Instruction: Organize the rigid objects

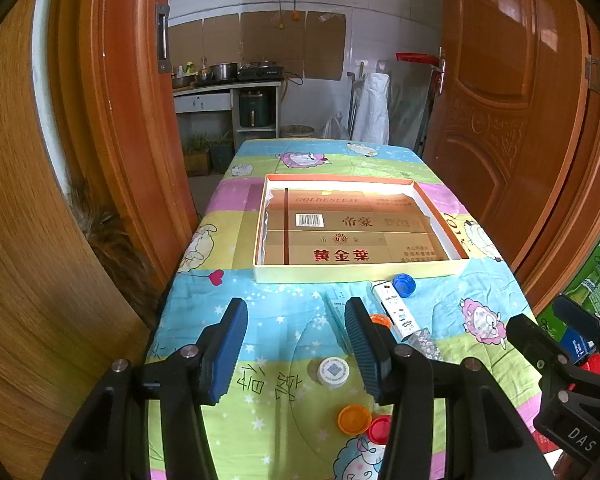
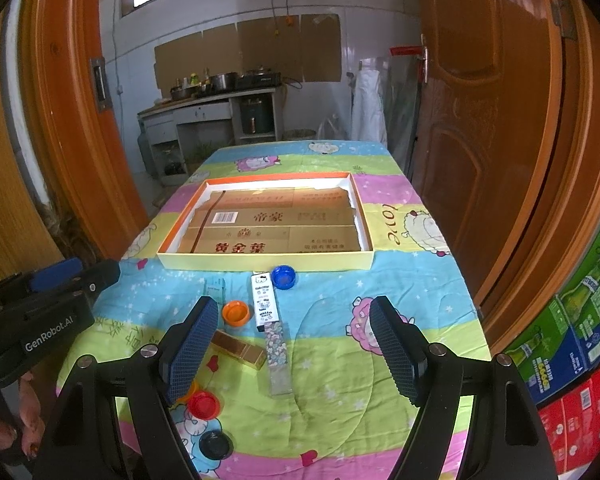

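Both grippers are hovering above the desk with fingers spread wide, gripping nothing: the left gripper and the right gripper. 1 shallow box is lying at 12 o'clock, lined with flattened cardboard. Near its front wall are sitting 1 blue cap, 1 white cartoon-printed pack and 1 pale green pack. Caps total 6: 2 orange, 1 red, 1 black, 1 white. 1 gold bar is lying at 9 o'clock of 1 patterned strip.
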Available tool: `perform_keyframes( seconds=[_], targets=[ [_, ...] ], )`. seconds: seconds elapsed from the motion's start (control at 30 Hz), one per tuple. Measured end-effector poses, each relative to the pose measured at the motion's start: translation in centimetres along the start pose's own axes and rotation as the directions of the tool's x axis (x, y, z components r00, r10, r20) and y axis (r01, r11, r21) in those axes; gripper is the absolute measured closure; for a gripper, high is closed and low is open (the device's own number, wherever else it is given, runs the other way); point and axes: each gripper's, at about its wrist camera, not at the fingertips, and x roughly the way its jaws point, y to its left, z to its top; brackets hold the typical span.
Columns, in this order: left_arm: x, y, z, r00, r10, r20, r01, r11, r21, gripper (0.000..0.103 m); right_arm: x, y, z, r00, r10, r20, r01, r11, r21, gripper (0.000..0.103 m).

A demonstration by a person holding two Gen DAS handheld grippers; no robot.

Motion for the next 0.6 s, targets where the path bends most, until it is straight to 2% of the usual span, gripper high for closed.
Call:
perform_keyframes(
  seconds=[0.6],
  targets=[
    [0.53,0.14,-0.09,1.000,-0.008,-0.015,0.008,1.000,-0.003,0.052,0.31,0.15,-0.14,1.000,0.009,-0.015,-0.009,1.000,0.003,0.024]
  ],
)
